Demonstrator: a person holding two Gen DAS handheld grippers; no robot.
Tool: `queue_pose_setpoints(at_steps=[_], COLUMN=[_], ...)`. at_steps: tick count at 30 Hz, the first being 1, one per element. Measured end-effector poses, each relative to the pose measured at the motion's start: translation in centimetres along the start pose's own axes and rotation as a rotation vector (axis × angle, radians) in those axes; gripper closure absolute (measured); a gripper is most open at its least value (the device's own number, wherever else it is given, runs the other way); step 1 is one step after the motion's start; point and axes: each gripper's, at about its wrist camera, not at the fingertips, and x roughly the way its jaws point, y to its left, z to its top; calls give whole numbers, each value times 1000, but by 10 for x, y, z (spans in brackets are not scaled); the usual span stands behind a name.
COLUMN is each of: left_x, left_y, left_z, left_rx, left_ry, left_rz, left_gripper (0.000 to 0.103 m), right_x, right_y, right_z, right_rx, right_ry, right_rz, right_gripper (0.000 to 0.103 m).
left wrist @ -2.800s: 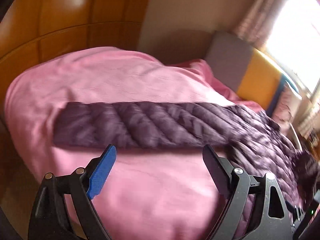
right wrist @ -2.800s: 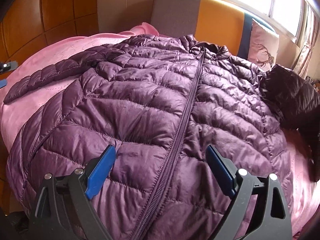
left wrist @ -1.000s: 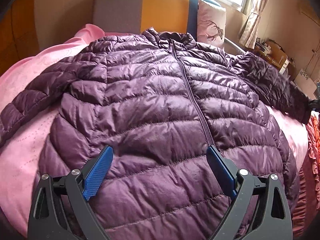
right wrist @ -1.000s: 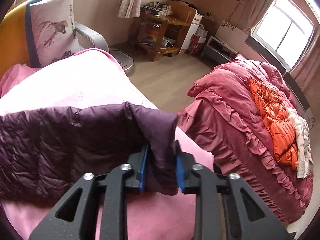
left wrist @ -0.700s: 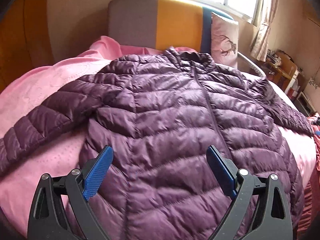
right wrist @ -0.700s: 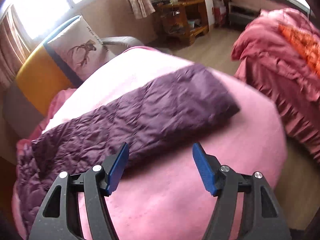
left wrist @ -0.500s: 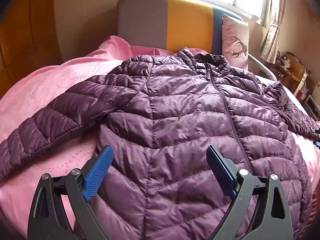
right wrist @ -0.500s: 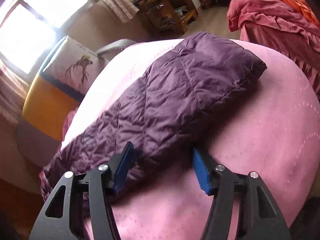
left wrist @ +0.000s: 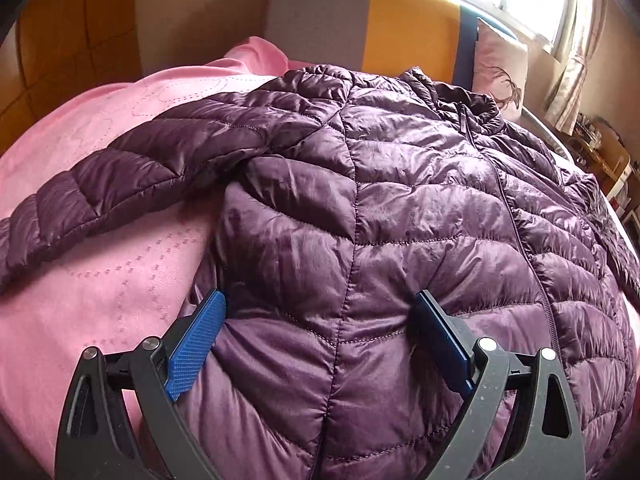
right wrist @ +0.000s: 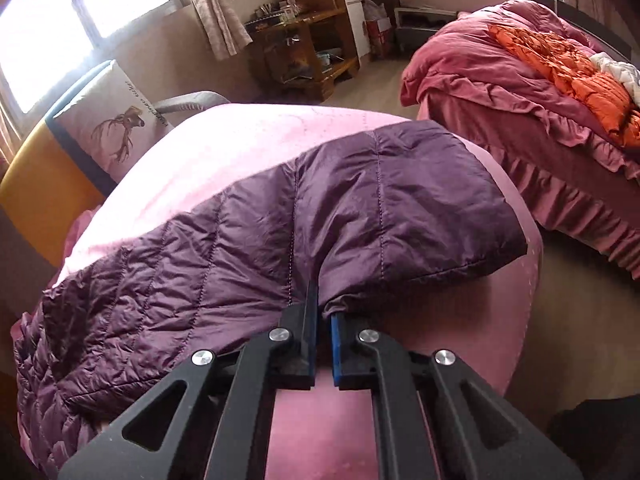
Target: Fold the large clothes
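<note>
1. The pink bedspread (left wrist: 100, 292) covers the whole bed, quilted with faint dotted loops, and carries everything below.
2. The purple down jacket (left wrist: 400, 208) lies face up and spread flat across it, collar toward the grey and orange headboard (left wrist: 360, 28). It is glossy, chevron-quilted and zipped up the front (the fabric catches the window light in pale streaks).
3. The jacket's left sleeve (left wrist: 120, 184) stretches out sideways over the pink cover, away from the body.
4. The right sleeve (right wrist: 320, 216) lies straight toward the bed's edge, its cuff end flat and squared, stitched in straight crosswise bands.
5. The left gripper (left wrist: 318, 332) stands wide open, its blue pads pressing down into the jacket's side near the hem, a puffy panel bulging between them, not pinched.
6. The right gripper (right wrist: 324, 312) is clamped tight on the near edge of the right sleeve, a small pucker of fabric gathered at the pads.
</note>
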Motion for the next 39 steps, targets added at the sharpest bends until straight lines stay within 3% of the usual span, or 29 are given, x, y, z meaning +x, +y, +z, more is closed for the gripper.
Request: queue_pose_setpoints(at_steps=[3, 6, 10, 16, 22, 26, 30, 32, 36, 39], left_x=[-4, -13, -29, -28, -1, -4, -31, -48, -83, -101], left_y=[4, 14, 40, 64, 55, 59, 98, 132, 225, 290], left_z=[-1, 7, 26, 41, 19, 3, -8, -15, -33, -45], left_rx=[6, 12, -11, -54, -35, -61, -227, -317, -528, -714], left_ry=[12, 5, -75, -99, 5, 1, -47, -72, -101, -103], left_rz=[-22, -62, -46, -44, -47, -43, -45, 22, 264, 392], left_gripper=[10, 10, 10, 10, 10, 10, 10, 10, 10, 10], right_x=[-3, -16, -45, -68, -58, -35, -14, -8, -7, -9], right_y=[9, 17, 48, 156, 287, 326, 329, 326, 324, 326], right_z=[-3, -1, -8, -52, -132, -180, -201, -203, -206, -211], right_rx=[-40, -61, -153, -360, -622, -687, -713, -703, -720, -746], right_ry=[4, -7, -61, -29, 92, 159, 173, 179, 172, 158], right_rz=[-24, -12, 0, 251, 464, 489, 460, 471, 463, 442], right_gripper=[92, 54, 36, 28, 24, 25, 24, 24, 21, 18])
